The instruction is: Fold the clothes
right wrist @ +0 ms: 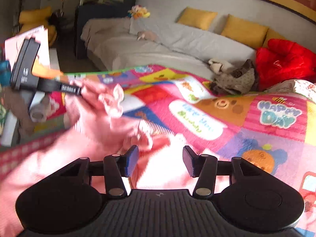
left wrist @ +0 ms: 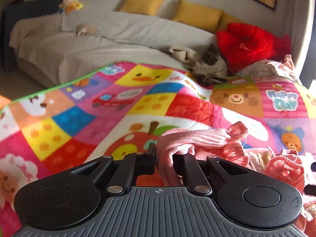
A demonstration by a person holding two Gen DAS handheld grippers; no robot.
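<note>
A pink ribbed garment (left wrist: 199,138) with ruffled edges lies on a colourful patchwork blanket (left wrist: 83,118). My left gripper (left wrist: 167,161) is shut on a bunched edge of it, and cloth wraps over the right finger. In the right wrist view the same garment (right wrist: 94,138) is blurred and stretches up to the left gripper (right wrist: 79,90), which holds it lifted at the upper left. My right gripper (right wrist: 161,162) stands open just over the garment's lower part, with nothing pinched between its blue pads (right wrist: 131,161).
Behind the blanket (right wrist: 256,118) runs a grey sofa (right wrist: 158,47) with yellow cushions (right wrist: 244,29). A red jacket (right wrist: 284,61) and a grey-brown heap of clothes (right wrist: 235,77) lie at the blanket's far right edge. Soft toys (right wrist: 138,11) sit at the sofa's far end.
</note>
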